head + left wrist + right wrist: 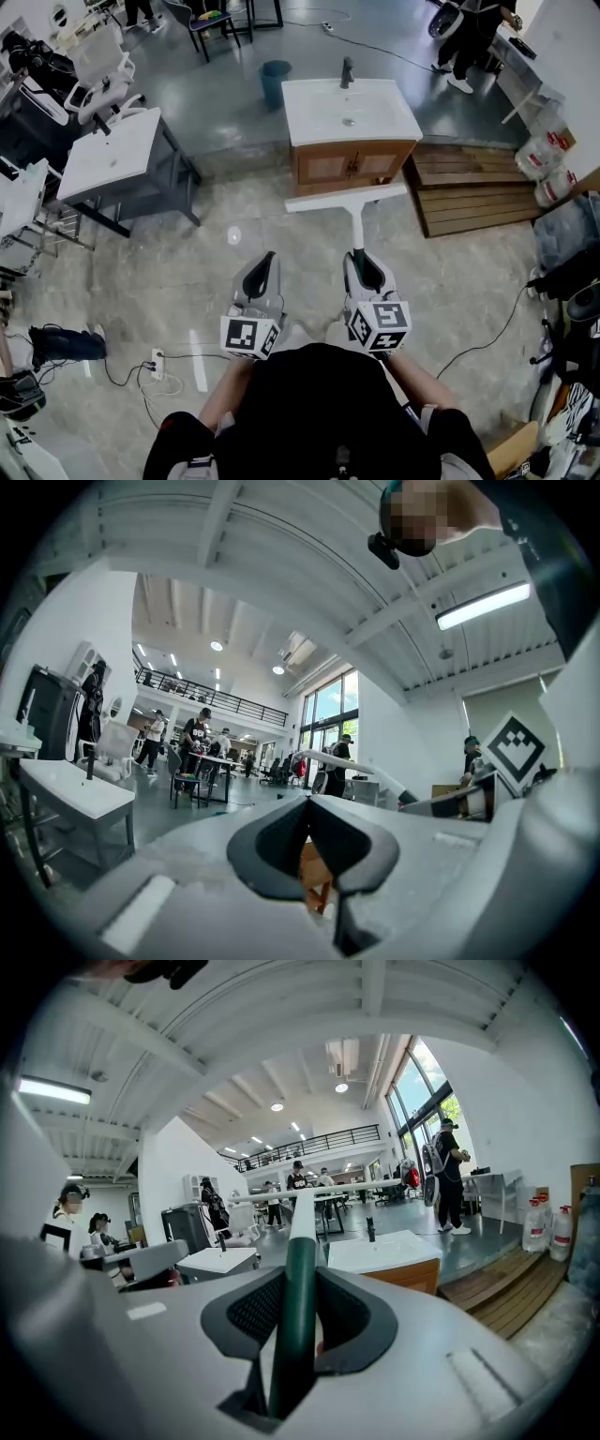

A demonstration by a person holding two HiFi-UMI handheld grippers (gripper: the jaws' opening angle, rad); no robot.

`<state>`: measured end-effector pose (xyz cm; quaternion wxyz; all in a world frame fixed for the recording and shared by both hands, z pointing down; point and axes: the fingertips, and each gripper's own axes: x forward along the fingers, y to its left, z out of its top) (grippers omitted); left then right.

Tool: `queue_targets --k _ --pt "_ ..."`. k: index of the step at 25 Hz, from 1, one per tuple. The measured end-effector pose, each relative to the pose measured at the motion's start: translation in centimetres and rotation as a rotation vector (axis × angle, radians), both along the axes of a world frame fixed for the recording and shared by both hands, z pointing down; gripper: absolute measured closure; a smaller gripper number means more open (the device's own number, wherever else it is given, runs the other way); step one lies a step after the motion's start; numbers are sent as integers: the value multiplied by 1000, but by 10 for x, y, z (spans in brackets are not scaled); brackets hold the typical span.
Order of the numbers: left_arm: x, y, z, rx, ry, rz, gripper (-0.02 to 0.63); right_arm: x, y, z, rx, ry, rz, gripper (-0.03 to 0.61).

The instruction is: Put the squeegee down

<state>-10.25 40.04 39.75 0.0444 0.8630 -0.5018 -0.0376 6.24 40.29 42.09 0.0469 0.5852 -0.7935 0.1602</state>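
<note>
Head view, left to right, asker here: white sink stand [111,155] far left, then the left gripper [266,261], then the right gripper [360,259] with the squeegee [355,217] poking out ahead, up in the air. Its blade [347,199] sits crosswise, just below the wooden vanity [352,167] in the picture. There's a slatted platform [473,187] off to the right. How would you set it down cleanly?

replier: The left fingers are closed tip to tip with nothing in them, so that hand has no job here. The right fingers are clamped on the dark green handle [298,1269], so the blade end is a long lever. My guess is to lower it until blade and shaft both rest on something flat. Only open the fingers once the weight's off, then back straight out along the handle so nothing drags. Letting go mid-air likely means a clatter and a bounce.

asker: Which surface though? The vanity's tabletop or the floor?

replier: Can't tell, the task doesn't say. Other murky bits: in the right gripper view the handle fills the gap, so I can't see how much of it sits behind the pads. The blade's ends melt into the background furniture there. The rubber edge isn't visible anywhere. In the head view the person's body cuts off both wrists.
</note>
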Motion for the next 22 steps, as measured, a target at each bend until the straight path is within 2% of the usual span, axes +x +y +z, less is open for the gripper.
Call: queue_targets --k 10,22 --pt "3 1 6 0 5 62 612 -9 5 0 0 9 19 482" --pt "-6 -49 14 -17 -7 0 612 -6 -58 11 -13 -6 2 482"
